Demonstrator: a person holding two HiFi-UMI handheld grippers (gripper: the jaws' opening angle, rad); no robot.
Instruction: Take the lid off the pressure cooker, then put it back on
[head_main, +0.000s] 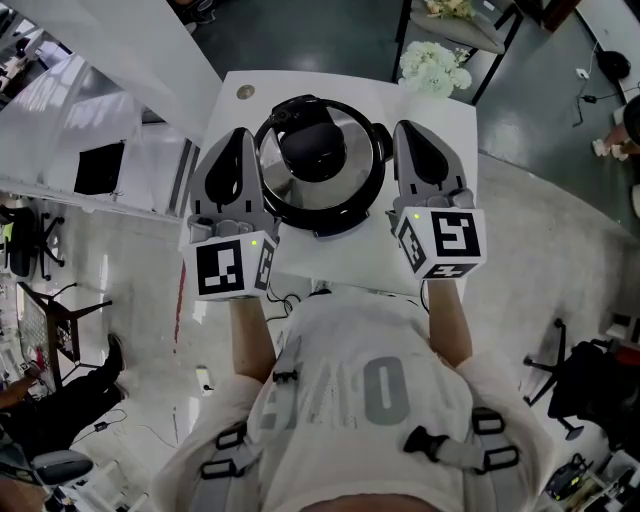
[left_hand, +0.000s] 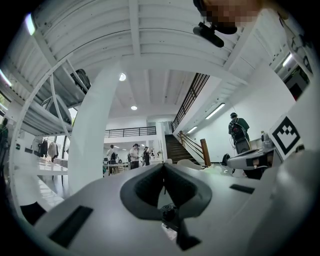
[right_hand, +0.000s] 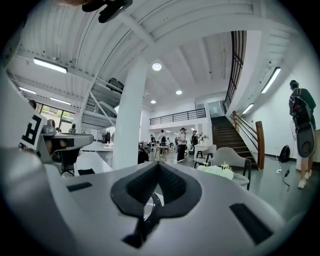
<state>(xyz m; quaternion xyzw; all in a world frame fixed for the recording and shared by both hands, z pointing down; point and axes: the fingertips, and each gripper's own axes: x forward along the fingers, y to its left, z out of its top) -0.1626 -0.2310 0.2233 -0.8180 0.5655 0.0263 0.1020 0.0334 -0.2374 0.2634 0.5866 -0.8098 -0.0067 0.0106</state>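
Observation:
In the head view a black pressure cooker (head_main: 368, 190) stands on a small white table (head_main: 430, 110). Its steel lid (head_main: 345, 182) sits on top, with a black round handle (head_main: 313, 150) in the middle. My left gripper (head_main: 240, 135) hovers just left of the pot, shut and empty. My right gripper (head_main: 410, 128) is just right of the pot, also shut and empty. Both point away from me along the pot's sides. In the left gripper view the left gripper (left_hand: 163, 166) has its jaws meeting; in the right gripper view the right gripper (right_hand: 158, 165) likewise, with a sliver of the lid (right_hand: 149, 206) behind them.
A white bouquet (head_main: 434, 66) lies on a chair beyond the table. A long white counter (head_main: 120, 60) runs at the left. A small round disc (head_main: 245, 92) lies at the table's far left corner. Cables and black chairs are on the floor around.

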